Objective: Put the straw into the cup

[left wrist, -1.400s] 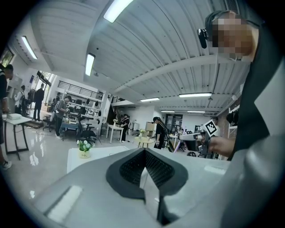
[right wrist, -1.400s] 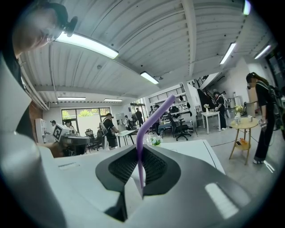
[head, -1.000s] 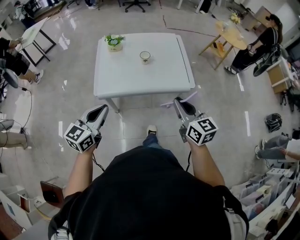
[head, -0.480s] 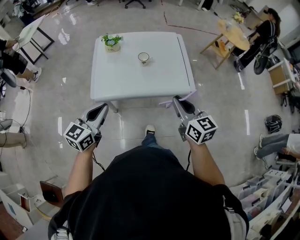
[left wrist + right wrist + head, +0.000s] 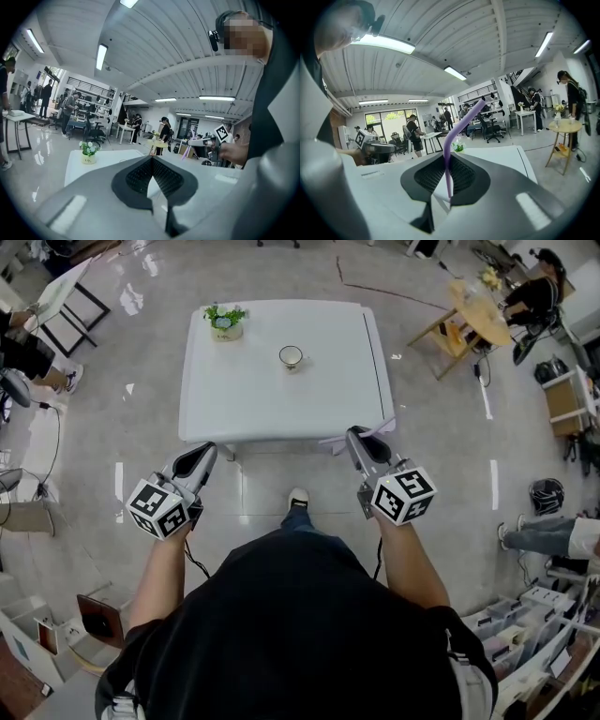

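Reaching forward side by side, right tongs (image 5: pixel 356 437) pinch the straw (image 5: pixel 446 150); left tongs (image 5: pixel 206 451) are closed, empty.

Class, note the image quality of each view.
Head view: glare on the glossy grey floor; the white square table bows. Left gripper view: fisheye circle, black corners, curved ceiling strip light. Right gripper view: likewise; the purple bendy straw is sharp.
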`<state>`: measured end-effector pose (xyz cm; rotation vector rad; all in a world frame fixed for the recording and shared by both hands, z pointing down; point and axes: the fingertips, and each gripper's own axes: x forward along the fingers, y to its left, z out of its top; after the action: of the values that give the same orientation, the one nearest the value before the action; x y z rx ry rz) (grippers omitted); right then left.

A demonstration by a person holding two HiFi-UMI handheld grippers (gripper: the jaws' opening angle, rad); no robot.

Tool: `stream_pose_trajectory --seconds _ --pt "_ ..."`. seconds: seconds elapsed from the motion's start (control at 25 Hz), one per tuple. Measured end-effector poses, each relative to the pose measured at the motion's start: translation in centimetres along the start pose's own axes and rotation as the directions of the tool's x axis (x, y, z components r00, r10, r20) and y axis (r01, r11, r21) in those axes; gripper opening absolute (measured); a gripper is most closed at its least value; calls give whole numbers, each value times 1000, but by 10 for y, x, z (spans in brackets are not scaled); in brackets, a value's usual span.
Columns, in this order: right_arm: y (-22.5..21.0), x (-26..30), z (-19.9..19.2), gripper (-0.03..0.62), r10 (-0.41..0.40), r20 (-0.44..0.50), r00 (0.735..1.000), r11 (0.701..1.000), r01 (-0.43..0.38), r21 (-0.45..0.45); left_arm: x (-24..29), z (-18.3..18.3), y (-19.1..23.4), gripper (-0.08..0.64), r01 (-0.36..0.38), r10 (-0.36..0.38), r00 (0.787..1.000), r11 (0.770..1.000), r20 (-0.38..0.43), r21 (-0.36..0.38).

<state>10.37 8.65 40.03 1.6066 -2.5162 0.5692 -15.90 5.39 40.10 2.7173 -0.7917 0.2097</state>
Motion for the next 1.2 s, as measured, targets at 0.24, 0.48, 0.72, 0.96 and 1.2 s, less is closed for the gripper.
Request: stream_pose_trajectory --seconds 0.24,0.48,0.72,0.96,1.2 --pt "-17 23 8 57 16 -12 1000 1000 -16 2 18 8 14 0 -12 12 1000 1000 -4 -4" --pt "-33 41 15 57 42 -26 999 999 -42 0 35 16 24 0 -32 32 999 999 -4 0" --pt "-50 57 20 57 66 -38 997 998 -67 0 52 20 29 0 -49 49 999 999 -11 0" --pt "-66 73 28 57 97 -36 995 995 -97 3 69 24 34 0 -67 67 998 998 -15 4" --pt "-79 87 32 57 124 -42 991 992 -124 7 84 32 36 0 -84 84 996 996 -14 7"
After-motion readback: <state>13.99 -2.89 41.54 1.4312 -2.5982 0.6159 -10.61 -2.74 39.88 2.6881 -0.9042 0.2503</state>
